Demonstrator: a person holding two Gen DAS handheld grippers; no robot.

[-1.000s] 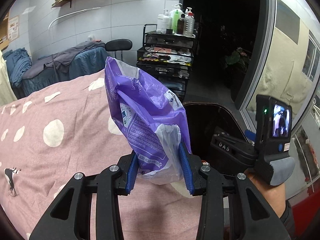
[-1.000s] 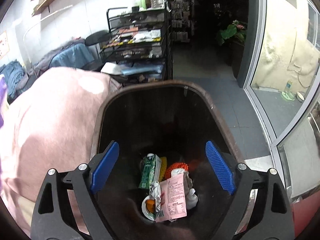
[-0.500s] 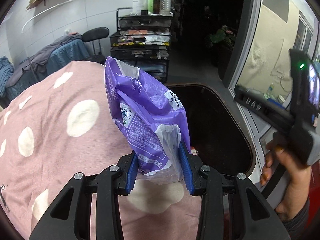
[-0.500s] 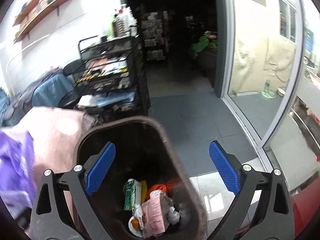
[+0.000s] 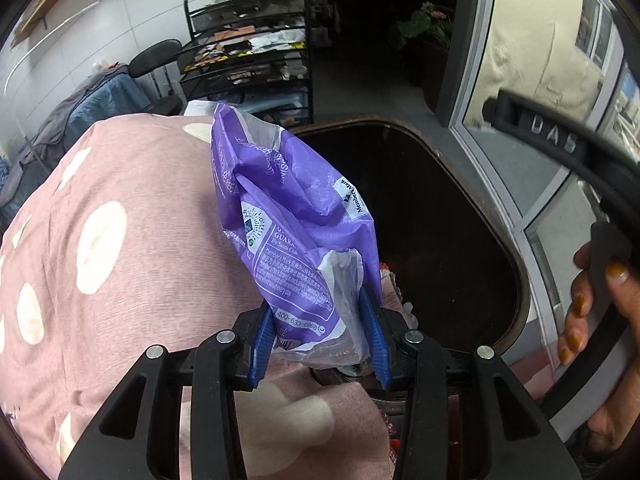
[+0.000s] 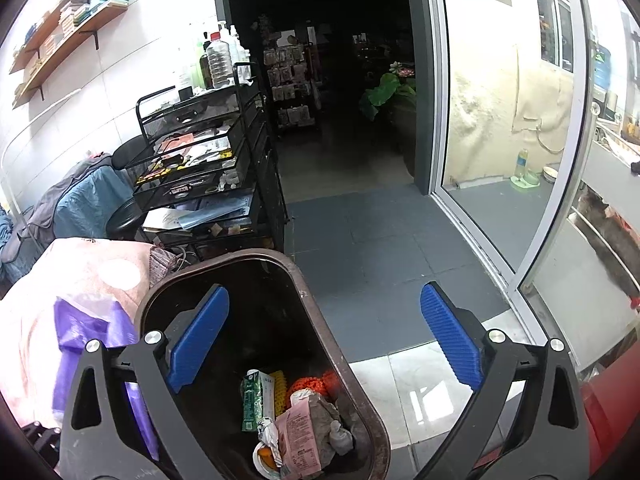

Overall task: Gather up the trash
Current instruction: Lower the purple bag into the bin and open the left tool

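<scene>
A crumpled purple plastic bag (image 5: 288, 208) stands up between the blue pads of my left gripper (image 5: 316, 320), which still press on its lower end while the jaws are opening slightly. It hangs over the pink cover at the left rim of a dark brown bin (image 5: 516, 272). In the right wrist view the bin (image 6: 224, 262) holds a green carton, a pink wrapper and other trash (image 6: 304, 428). My right gripper (image 6: 324, 300) hovers wide open over the bin's right side with nothing between its fingers. The purple bag (image 6: 88, 320) shows at that view's left edge.
A pink polka-dot cover (image 5: 120, 260) lies left of the bin. Behind it stands a black wire rack (image 6: 200, 168) full of papers and bottles. A glass sliding door (image 6: 500, 160) runs along the right. A hand (image 5: 600, 320) holds the right gripper's handle beside the bin.
My left gripper carried the purple bag to the right, closer to the bin's opening. The right gripper rose, swung right off the bin's centre and spread its jaws a little wider.
</scene>
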